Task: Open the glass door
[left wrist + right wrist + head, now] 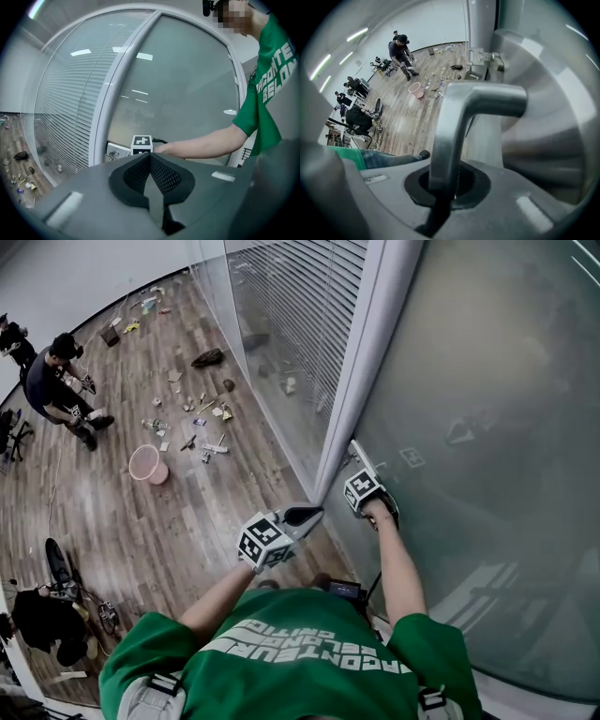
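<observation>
Grips the lever handle (457, 117) at the frame edge of the glass door (487, 427) with right gripper (443, 190), holds left gripper (151, 178) closed and empty; could slip off smooth metal if pulled crooked.

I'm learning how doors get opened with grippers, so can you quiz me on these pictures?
1. True or false: the left gripper is clamped on the door handle.
2. What does the right gripper hold? A) the door handle B) a cup C) nothing
3. Fill in: the bucket on the wooden floor is ____.
Key: 1 false, its jaws are shut on nothing; 2 A; 3 pink.
</observation>
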Demonstrator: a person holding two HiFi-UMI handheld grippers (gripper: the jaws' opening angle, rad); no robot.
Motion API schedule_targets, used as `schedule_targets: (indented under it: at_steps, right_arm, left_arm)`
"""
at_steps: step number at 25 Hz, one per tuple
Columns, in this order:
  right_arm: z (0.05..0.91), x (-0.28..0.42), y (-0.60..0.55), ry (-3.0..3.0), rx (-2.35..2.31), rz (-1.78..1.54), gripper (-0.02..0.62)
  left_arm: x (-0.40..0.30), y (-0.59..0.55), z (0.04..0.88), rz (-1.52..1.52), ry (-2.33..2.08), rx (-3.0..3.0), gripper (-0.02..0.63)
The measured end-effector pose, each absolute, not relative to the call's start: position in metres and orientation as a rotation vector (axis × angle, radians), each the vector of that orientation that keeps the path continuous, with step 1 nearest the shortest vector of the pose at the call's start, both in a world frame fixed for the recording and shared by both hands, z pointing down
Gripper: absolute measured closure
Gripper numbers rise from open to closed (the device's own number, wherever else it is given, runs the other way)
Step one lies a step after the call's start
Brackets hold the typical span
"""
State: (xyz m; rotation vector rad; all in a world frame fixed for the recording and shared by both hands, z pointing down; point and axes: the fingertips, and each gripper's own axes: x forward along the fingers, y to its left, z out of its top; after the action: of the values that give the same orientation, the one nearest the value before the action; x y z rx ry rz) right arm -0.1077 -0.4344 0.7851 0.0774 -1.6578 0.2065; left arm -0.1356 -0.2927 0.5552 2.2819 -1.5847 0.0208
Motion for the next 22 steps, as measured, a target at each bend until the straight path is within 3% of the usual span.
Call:
schedule_targets:
  at_steps: [22]
  right_arm:
    - [0.791,-0.132,-0.441,-1.931,0.11,0.163,0.603]
  left_arm:
    - [-0.122,-0.324,0.561,0.018,-1.548,2.284,0.591]
